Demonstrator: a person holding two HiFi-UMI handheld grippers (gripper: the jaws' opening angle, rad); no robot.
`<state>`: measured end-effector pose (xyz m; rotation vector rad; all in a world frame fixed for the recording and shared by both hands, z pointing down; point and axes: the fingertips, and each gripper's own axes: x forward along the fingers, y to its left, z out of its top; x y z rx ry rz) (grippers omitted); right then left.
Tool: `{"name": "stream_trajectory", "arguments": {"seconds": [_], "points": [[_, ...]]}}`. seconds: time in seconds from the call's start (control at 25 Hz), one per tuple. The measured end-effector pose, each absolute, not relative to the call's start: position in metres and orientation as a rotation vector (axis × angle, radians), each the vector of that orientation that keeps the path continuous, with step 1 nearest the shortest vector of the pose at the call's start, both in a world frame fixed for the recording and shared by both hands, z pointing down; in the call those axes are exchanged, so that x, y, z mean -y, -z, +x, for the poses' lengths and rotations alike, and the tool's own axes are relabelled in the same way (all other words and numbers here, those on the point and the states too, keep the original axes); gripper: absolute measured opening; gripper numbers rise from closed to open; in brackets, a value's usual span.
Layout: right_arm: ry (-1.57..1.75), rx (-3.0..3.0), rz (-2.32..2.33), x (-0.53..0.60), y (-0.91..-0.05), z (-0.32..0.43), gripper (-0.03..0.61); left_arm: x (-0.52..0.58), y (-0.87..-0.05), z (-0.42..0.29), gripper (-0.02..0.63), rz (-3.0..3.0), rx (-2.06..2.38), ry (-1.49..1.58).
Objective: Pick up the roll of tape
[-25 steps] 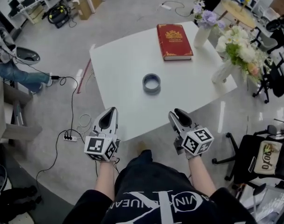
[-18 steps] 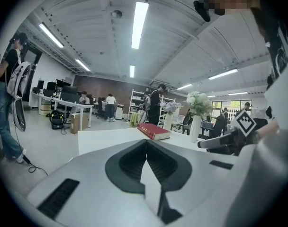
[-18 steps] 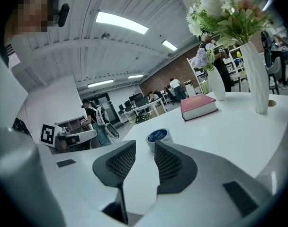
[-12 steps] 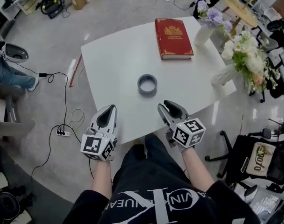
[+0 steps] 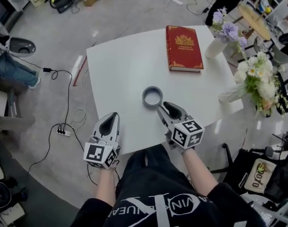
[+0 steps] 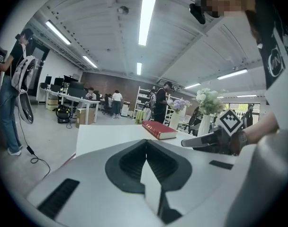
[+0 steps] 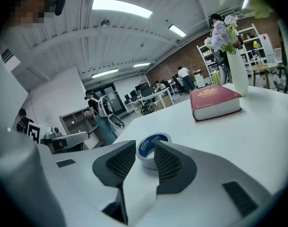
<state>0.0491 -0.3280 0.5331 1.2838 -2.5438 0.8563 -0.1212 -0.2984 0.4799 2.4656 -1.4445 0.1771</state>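
Observation:
The grey roll of tape [image 5: 152,96] lies flat near the middle of the white table [image 5: 115,65]. My right gripper [image 5: 163,108] is open, its tips just short of the roll's near rim. In the right gripper view the tape [image 7: 153,141], with a blue label inside, shows in the gap between the spread jaws of the right gripper [image 7: 144,150]. My left gripper [image 5: 111,121] hangs over the table's near edge, well left of the tape. In the left gripper view the left gripper [image 6: 146,144] has its jaws meeting, with nothing in them.
A red book [image 5: 184,48] lies at the table's far side. A white vase of purple flowers [image 5: 216,45] and a bouquet of white flowers [image 5: 257,79] stand along the right edge. Cables and a power strip [image 5: 63,132] lie on the floor at left; office chairs [image 5: 262,169] stand at right.
My right gripper has moved forward and left over the table, from its near edge up to the tape. The left gripper has stayed at the near edge.

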Motion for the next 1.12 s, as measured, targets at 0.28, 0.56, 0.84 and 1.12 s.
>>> {"name": "stream_trajectory", "arguments": {"seconds": [0.28,0.56,0.84,1.12], "points": [[-0.826,2.427,1.383,0.362,-0.552,0.059,0.112,0.307,-0.491,-0.117,0.005,2.422,1.457,-0.162],[-0.844,2.372,1.372,0.386,-0.564,0.054,0.103,0.311,-0.497,-0.108,0.005,2.425,1.442,-0.171],[-0.794,2.227,1.281,0.395,-0.589,0.048,0.108,0.304,-0.500,-0.105,0.005,2.409,1.436,-0.161],[-0.718,2.207,1.258,0.399,-0.591,0.047,0.067,0.296,-0.506,-0.114,0.005,2.389,1.451,-0.172]]}}
